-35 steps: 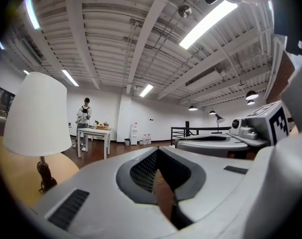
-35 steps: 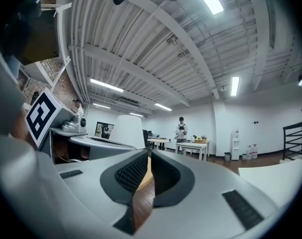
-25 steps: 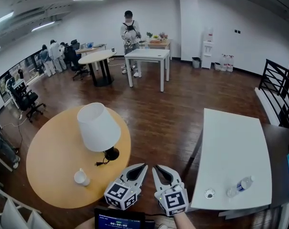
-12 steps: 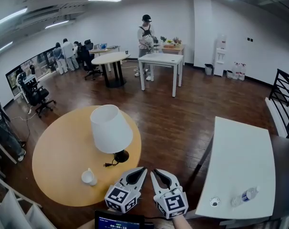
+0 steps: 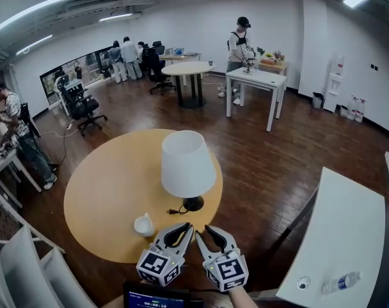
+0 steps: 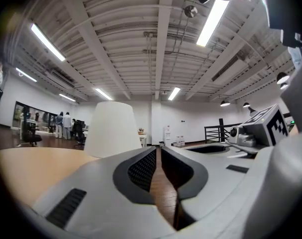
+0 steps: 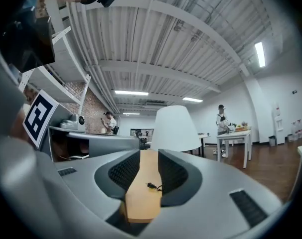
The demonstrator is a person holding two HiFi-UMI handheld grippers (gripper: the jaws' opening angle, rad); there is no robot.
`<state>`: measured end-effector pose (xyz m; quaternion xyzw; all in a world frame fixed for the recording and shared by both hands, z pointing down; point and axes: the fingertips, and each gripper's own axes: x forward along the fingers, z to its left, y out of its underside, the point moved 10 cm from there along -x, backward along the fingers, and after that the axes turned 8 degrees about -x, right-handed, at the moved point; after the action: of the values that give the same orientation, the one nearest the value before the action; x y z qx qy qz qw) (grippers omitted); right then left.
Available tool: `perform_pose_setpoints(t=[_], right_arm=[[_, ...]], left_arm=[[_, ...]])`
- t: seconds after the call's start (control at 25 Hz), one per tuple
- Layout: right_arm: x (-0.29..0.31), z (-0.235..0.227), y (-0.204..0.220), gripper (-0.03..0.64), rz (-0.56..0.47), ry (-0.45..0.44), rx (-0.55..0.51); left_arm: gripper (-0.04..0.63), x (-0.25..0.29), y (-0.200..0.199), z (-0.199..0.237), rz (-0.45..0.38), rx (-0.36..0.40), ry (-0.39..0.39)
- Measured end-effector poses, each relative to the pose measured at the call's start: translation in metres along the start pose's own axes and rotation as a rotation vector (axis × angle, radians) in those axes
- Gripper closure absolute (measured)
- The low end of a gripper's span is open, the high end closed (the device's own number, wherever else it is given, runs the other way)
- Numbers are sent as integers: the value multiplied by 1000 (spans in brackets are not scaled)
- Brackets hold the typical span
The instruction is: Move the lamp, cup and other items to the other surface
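A lamp (image 5: 188,164) with a white shade and black base stands on the round yellow table (image 5: 104,191); its loose plug (image 5: 175,211) lies beside the base. A white cup (image 5: 144,225) sits near the table's front edge. My left gripper (image 5: 187,226) and right gripper (image 5: 208,229) hover side by side just in front of the lamp base, both with jaws opening and nothing between them. The left gripper view shows the lamp shade (image 6: 111,128) left of the left gripper (image 6: 158,151). The right gripper (image 7: 148,153) frames the tabletop (image 7: 141,203) and plug (image 7: 151,185), with the shade (image 7: 176,128) beyond.
A long white table (image 5: 352,230) at the right carries a plastic bottle (image 5: 341,282) and a small round item (image 5: 303,282). White shelving (image 5: 15,268) stands at lower left. A person (image 5: 15,130) stands at left; others, chairs and tables fill the back.
The view has swung left: the round table and lamp now sit centred, the white table slid to the right edge. Both grippers' jaws have parted slightly.
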<state>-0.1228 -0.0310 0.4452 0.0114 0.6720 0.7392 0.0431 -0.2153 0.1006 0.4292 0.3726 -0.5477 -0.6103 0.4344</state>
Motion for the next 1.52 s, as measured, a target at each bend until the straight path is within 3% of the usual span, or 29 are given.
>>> perform_pose_setpoints(t=[0.36,0.52,0.64,0.76,0.88,1.12,1.52], right_arm=[[73,72,30,451,72,-254,-3],[105,102,52,410,136,-347,-19],[127,119,68,352,182,-364,-2],[148,130,83,259,219,-321,26],[165,139,98,224,253,-277,52],[189,154,123,222,279,-168,70],[208,168,135,221,251,-86,85]], left_arm=[[552,-90,6,79,-16,-37,-317],[552,-122,7,109,-11,-34,-410],[552,-141,10,126,1,-43,-455],[552,-154,13,143,8,-48,-473],[552,-162,15,161,22,-52,-468],[552,-162,27,196,58,-69,-411],[552,-121,59,238,174,-116,-368]])
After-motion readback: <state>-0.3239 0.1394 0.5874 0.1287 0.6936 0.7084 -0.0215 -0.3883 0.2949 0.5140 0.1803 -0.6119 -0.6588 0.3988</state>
